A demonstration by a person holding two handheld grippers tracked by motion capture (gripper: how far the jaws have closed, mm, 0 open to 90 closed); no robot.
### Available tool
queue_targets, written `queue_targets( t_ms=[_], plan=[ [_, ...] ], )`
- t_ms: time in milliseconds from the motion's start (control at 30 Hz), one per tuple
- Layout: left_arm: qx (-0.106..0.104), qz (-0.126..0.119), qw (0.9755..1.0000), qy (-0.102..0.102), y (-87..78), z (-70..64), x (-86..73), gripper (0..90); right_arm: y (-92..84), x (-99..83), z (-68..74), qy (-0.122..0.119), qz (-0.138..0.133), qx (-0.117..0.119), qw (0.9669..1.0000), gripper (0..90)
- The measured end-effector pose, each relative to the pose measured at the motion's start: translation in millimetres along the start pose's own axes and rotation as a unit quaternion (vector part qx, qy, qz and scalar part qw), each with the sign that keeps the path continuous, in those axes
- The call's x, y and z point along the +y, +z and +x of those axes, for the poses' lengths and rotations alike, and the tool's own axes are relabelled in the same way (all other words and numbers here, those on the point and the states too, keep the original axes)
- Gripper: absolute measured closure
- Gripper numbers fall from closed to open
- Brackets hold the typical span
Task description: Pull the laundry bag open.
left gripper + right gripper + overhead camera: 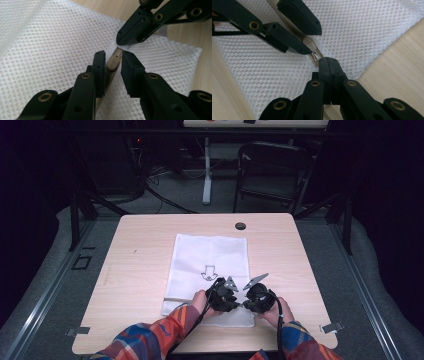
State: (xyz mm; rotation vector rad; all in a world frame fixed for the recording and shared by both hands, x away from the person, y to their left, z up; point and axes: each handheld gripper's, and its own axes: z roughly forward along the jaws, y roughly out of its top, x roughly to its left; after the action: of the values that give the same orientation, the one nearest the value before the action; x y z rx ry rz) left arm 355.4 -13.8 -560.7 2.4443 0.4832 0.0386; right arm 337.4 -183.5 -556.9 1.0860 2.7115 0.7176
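Two claws meet at the near end of a mesh bag (210, 265) lying flat on the bench (130, 270). The left claw (112, 62) is partly open astride the zipper band (113, 61), seemingly to steady it. The right claw (328, 63) is closed at the zipper pull (315, 55), likely to draw it along.

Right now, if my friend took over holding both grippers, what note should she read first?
Left hand-held gripper: jaws open, straddling the beige zipper strip of the white mesh zip bag.
Right hand-held gripper: jaws shut at the zipper's small metal pull.
The bag lies flat on the light wooden table, near the front edge.
Done: both grippers are at the zipper.
Left: probably sliding the zipper; how far it is open, I cannot tell.
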Motion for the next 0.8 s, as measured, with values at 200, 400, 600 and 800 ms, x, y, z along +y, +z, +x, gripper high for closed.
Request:
queue_targets(
  t_ms=[200, 400, 600, 800],
  plan=[
    [-0.013, 0.004, 0.9998, -0.011, 5.0, 1.9, -1.9, 74.5, -0.1, 0.3, -0.1, -0.003, 0.001, 0.000, 1.0000, 90.0],
    [-0.021, -0.006, 0.9996, -0.019, 5.2, 4.7, -5.1, 79.8, 0.0, 0.1, -0.7, -0.003, 0.000, 0.001, 1.0000, 90.0],
    [-0.018, -0.006, 0.9997, -0.018, 2.8, 4.4, -4.8, 80.9, -0.2, 0.9, 0.9, -0.007, 0.004, -0.005, 1.0000, 90.0],
    [-0.017, -0.002, 0.9997, -0.019, 1.4, 4.9, -4.9, 81.0, -0.1, 0.4, 1.5, -0.001, 0.002, -0.008, 1.0000, 90.0]
  ],
)
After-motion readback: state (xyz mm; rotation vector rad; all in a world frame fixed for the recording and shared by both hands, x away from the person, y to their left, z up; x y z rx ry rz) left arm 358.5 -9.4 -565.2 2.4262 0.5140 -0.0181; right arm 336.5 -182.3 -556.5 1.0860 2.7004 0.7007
